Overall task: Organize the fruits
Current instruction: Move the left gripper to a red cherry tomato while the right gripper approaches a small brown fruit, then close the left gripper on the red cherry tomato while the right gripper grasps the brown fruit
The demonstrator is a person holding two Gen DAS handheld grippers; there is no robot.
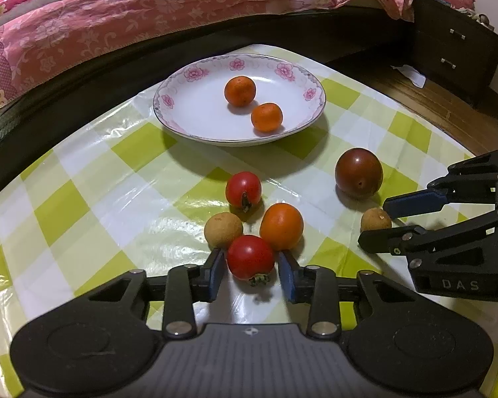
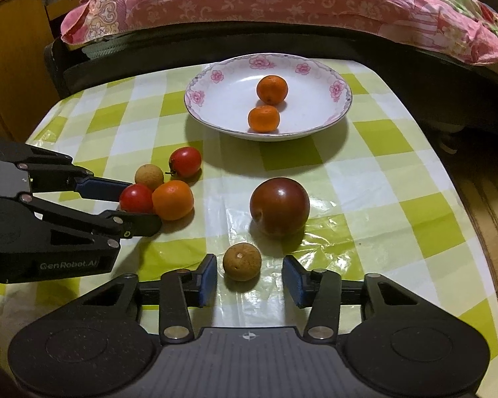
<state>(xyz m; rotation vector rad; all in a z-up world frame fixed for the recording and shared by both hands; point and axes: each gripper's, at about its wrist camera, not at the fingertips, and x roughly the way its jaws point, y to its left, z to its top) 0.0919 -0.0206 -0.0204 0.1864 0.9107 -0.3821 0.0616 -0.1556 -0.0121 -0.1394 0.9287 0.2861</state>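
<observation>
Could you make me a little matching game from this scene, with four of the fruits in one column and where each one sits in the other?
Things:
1. near red tomato
2. two small oranges
3. dark plum
4. lone tan longan

Places:
A. on the flowered plate
B. between the open fingers of the right gripper
C. alone on the checked cloth, in front of the plate
D. between the open fingers of the left gripper

Pairs: 1-D, 2-A, 3-C, 4-B
</observation>
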